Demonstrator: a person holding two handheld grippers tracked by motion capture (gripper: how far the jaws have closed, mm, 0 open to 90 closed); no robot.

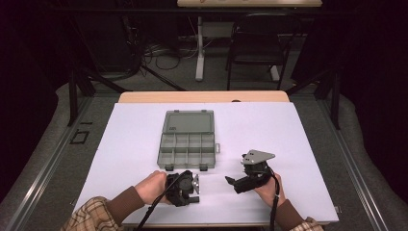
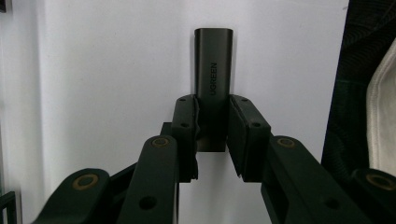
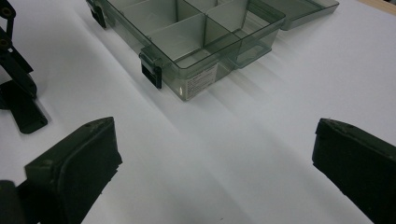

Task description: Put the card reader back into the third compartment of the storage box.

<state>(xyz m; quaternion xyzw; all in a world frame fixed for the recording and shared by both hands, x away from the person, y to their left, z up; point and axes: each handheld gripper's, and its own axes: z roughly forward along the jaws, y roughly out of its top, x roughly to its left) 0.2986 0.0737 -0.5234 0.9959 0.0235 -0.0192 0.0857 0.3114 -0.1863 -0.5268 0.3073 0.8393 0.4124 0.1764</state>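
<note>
Count: 1 dark UGREEN adapter [image 2: 213, 88], 1 clear compartment organizer box [image 1: 186, 139] (lid open, at 12 o'clock), 2 grippers: left gripper [image 1: 193, 185], right gripper [image 1: 231, 181].
</note>
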